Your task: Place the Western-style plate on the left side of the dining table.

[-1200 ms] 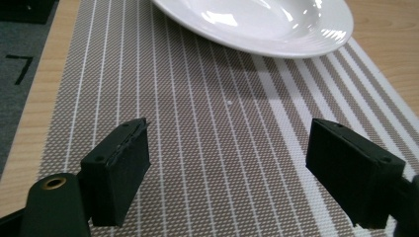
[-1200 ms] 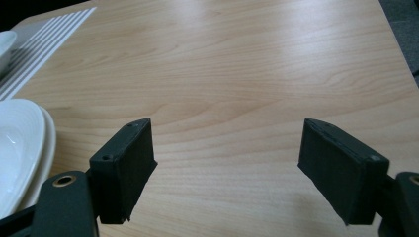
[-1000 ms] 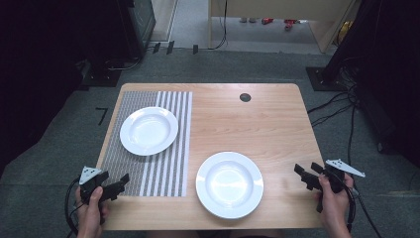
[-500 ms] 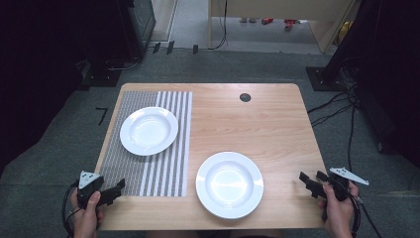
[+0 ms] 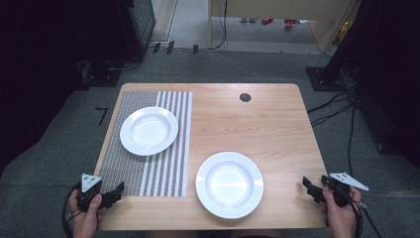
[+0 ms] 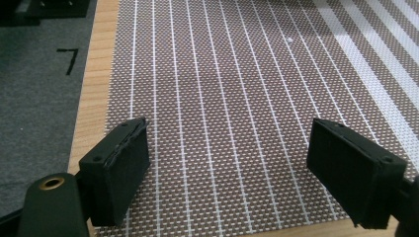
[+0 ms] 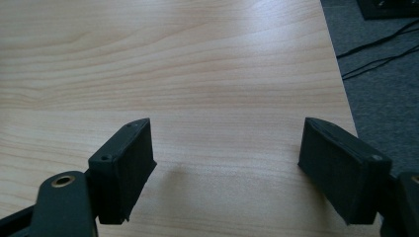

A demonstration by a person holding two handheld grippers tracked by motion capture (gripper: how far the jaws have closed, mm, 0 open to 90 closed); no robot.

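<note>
Two white plates rest on the wooden table (image 5: 277, 129). One plate (image 5: 148, 130) lies on the striped placemat (image 5: 124, 163) at the left. The other plate (image 5: 229, 184) sits on bare wood near the front edge. My left gripper (image 5: 115, 191) hovers at the placemat's front left corner, open, with nothing between its jaws; in the left gripper view its jaws (image 6: 232, 173) stand wide over the woven mat (image 6: 232, 89). My right gripper (image 5: 310, 188) is at the table's front right corner, open and empty, its jaws (image 7: 227, 168) spread over bare wood (image 7: 197, 59).
A dark round hole (image 5: 245, 97) marks the table's far side. Cables (image 5: 337, 106) run across the grey floor to the right. Dark equipment stands at the far left (image 5: 133, 20) and far right. A black floor mark (image 5: 101, 115) lies left of the table.
Both hands have drawn back toward the table's front edge, the right gripper also lower and slightly outward. Both grippers stay open. The plates have not moved.
</note>
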